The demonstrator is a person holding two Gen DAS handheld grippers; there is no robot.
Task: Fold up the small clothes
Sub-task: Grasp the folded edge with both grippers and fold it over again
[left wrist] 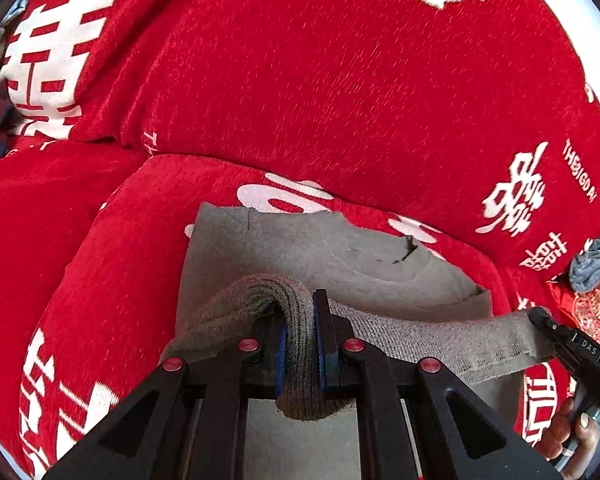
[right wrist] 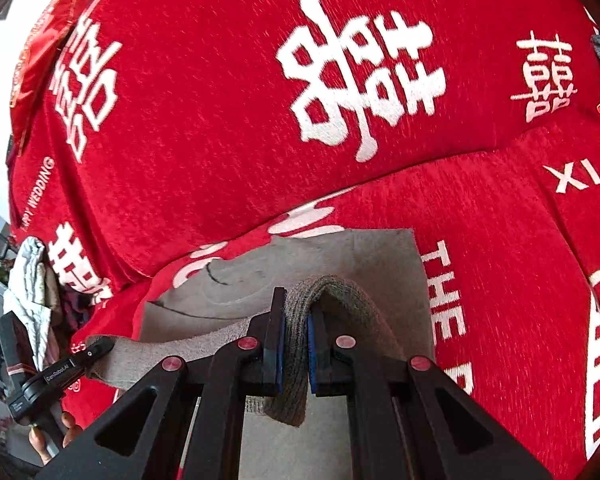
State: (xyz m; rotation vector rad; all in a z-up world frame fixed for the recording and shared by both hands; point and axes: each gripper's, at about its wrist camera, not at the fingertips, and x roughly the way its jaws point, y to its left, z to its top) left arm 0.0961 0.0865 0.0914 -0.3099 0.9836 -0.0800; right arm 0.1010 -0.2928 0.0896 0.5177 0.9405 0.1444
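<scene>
Both tongs tilt down over the red sofa (left wrist: 340, 80). The left gripper (left wrist: 300, 344) and right gripper (right wrist: 296, 344) each pinch the grey cloth (left wrist: 340, 252).

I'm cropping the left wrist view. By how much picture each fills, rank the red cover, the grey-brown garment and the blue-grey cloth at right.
1. red cover
2. grey-brown garment
3. blue-grey cloth, though it is cut off at the edge.

A home living room: a sofa (right wrist: 228, 128) under a red wedding-print cover, loose clothes (right wrist: 32, 280) heaped beside it
</scene>
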